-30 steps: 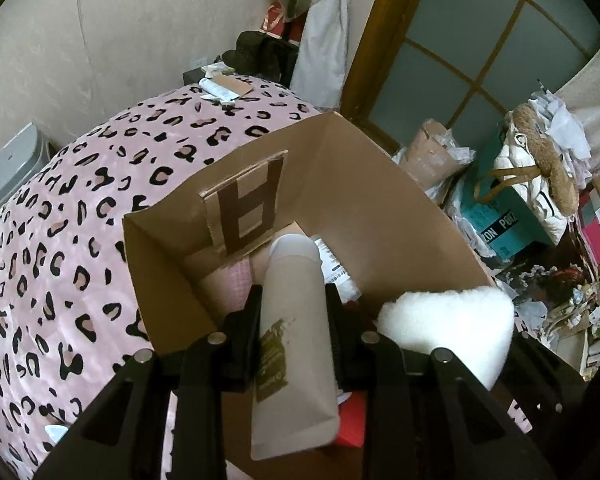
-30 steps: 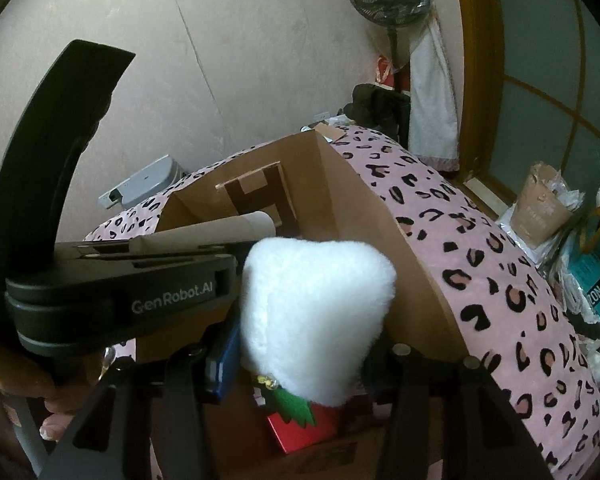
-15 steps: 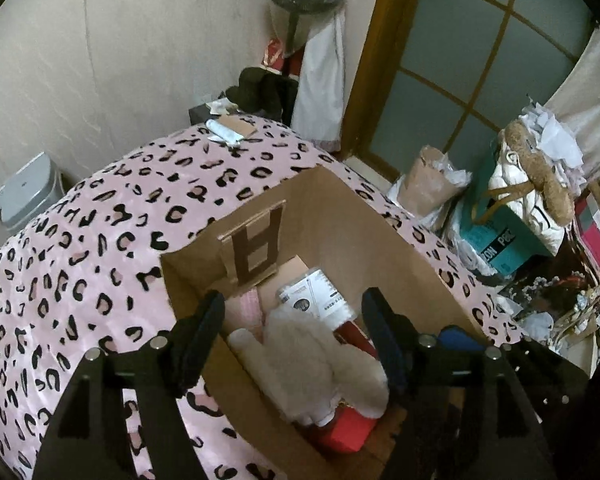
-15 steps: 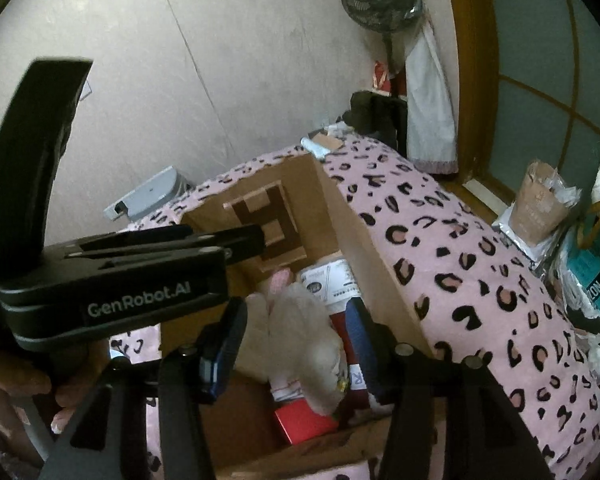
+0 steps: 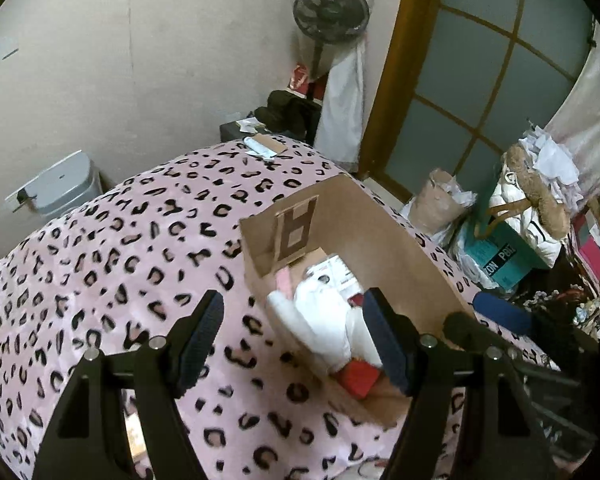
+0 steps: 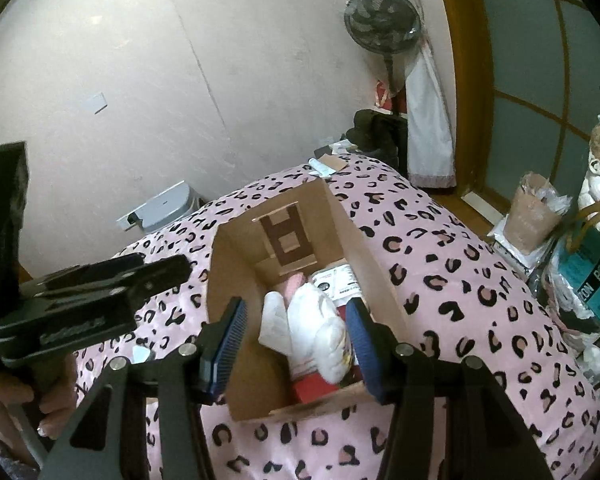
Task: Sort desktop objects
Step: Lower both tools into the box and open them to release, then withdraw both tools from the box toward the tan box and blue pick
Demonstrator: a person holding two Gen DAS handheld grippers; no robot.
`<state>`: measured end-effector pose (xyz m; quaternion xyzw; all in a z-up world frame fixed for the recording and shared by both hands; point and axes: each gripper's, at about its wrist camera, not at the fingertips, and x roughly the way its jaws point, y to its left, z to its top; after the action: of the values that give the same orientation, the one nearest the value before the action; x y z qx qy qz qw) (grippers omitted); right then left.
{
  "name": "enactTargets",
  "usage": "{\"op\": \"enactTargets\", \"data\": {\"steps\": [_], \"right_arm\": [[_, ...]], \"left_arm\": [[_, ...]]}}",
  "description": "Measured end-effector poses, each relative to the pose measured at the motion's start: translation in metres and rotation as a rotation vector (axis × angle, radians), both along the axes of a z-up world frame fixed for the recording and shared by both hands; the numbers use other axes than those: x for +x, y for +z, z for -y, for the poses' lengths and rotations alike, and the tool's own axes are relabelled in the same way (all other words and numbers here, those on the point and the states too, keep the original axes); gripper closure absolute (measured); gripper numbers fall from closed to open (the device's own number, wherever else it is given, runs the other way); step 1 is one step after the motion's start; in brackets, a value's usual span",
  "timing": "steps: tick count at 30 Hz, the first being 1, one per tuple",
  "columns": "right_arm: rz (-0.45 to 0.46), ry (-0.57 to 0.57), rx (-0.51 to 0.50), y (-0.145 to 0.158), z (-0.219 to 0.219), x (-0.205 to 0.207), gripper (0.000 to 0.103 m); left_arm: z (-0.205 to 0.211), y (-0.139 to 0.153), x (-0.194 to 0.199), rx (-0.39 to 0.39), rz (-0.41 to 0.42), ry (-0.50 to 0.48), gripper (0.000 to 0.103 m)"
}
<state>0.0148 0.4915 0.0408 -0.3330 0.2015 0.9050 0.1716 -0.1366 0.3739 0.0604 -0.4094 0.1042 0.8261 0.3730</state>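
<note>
An open cardboard box stands on the pink leopard-print cover. Inside it lie a white plush, a cream tube against the plush's left side, a red box and a white labelled packet. My left gripper hangs open and empty above the box's near left corner. My right gripper is open and empty over the box's near end. In the right wrist view the left gripper sits at the left, held by a hand.
The leopard cover spreads wide to the left of the box. A small tube and a card lie at its far edge. A fan, a grey bin and piled bags stand around it.
The left gripper opened and the cream tube dropped into the box. The right gripper let go of the white plush, which now lies inside. Both grippers rose and drew back from the box.
</note>
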Motion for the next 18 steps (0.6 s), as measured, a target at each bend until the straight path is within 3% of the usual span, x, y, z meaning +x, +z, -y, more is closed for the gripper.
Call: {"op": "enactTargets", "data": {"steps": [5,18], "right_arm": [[-0.001,0.024,0.003,0.006,0.019,0.01,0.05],[-0.005,0.162,-0.019,0.005,0.098,0.014,0.05]], "left_arm": [[0.04,0.002,0.022,-0.004,-0.015,0.039,0.025],[0.159,-0.018,0.06,-0.089,-0.022,0.262,0.024]]}}
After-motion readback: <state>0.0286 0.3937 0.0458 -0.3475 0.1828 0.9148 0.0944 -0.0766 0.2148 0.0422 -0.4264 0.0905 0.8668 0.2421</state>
